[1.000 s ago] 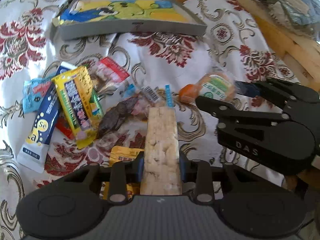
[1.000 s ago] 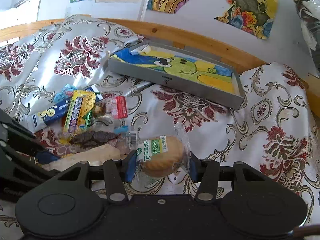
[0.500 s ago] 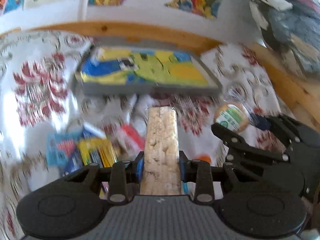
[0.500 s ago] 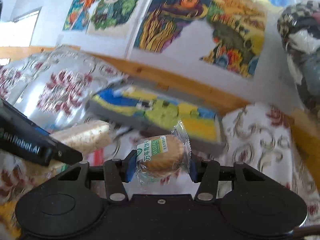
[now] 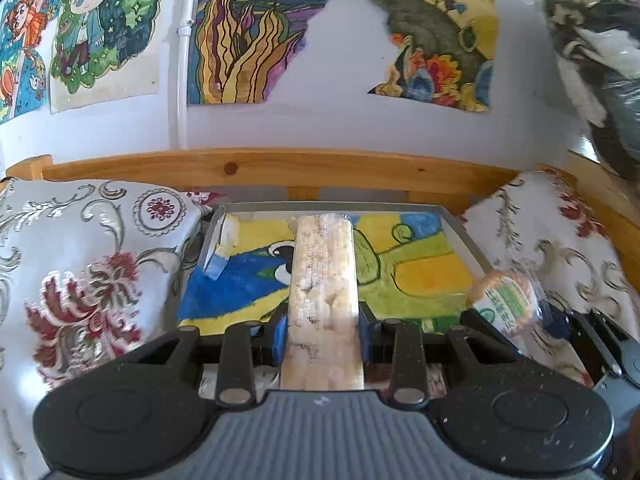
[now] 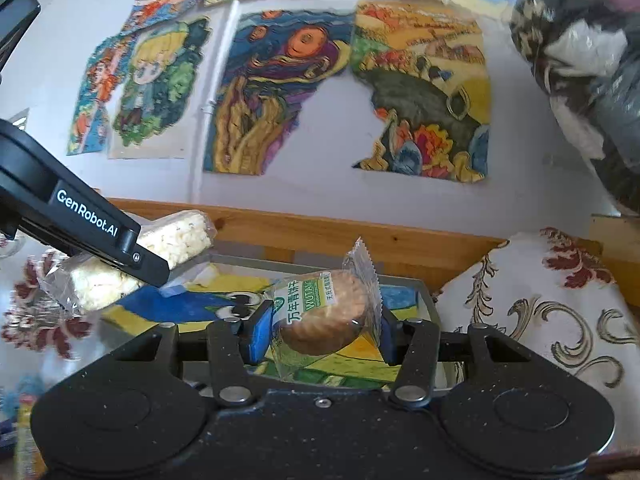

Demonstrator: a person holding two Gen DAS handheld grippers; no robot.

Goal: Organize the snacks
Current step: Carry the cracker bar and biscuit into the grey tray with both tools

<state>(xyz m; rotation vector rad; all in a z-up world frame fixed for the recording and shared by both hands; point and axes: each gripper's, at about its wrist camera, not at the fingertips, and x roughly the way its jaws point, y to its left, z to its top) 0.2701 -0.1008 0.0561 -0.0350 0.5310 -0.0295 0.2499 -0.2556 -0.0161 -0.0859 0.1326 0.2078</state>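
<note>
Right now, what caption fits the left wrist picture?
Left gripper carries a rice cracker bar toward the painted tray.

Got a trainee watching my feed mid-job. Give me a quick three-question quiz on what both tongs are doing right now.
1. True or false: the left tongs are shut on a puffed rice bar.
2. Multiple choice: the right tongs hold A) a juice box, B) a wrapped round biscuit, C) nothing.
3. Fill in: both snacks are held in front of and above the grey ____ with a cartoon drawing inside.

Key: 1 true; 2 B; 3 tray.
</note>
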